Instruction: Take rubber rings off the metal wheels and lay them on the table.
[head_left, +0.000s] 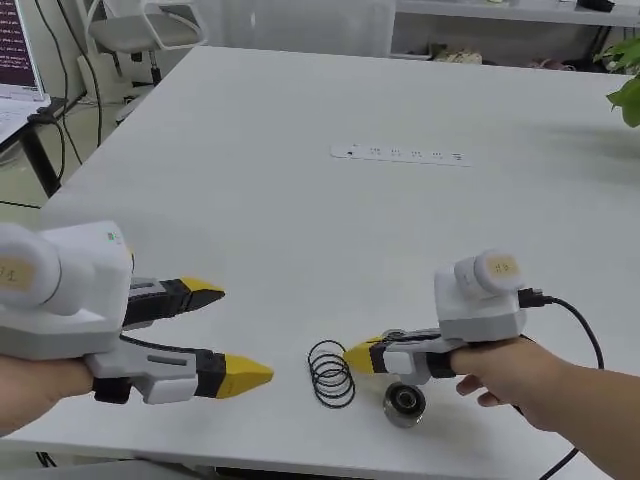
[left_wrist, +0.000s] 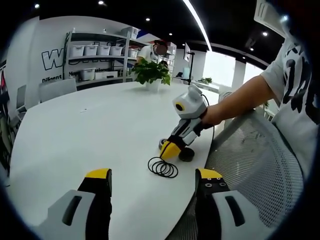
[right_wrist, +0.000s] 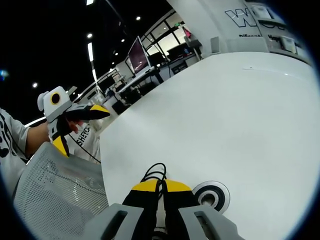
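Observation:
Several thin black rubber rings (head_left: 330, 373) lie in a loose pile near the table's front edge. My right gripper (head_left: 352, 356) is shut, its yellow tips touching the pile's right side. In the right gripper view a black ring loop (right_wrist: 154, 172) comes out from between the closed tips (right_wrist: 159, 186). One metal wheel (head_left: 404, 402) lies flat just in front of that gripper, seen too as the wheel (right_wrist: 211, 194). A second wheel (left_wrist: 162, 144) sits behind it. My left gripper (head_left: 225, 332) hovers open to the left of the pile, nothing between its jaws.
The white table (head_left: 320, 200) stretches far back. A white power strip (head_left: 400, 154) lies in its middle. A potted plant (left_wrist: 151, 72) stands at the far right edge. A mesh chair (left_wrist: 250, 160) sits by the table's near edge.

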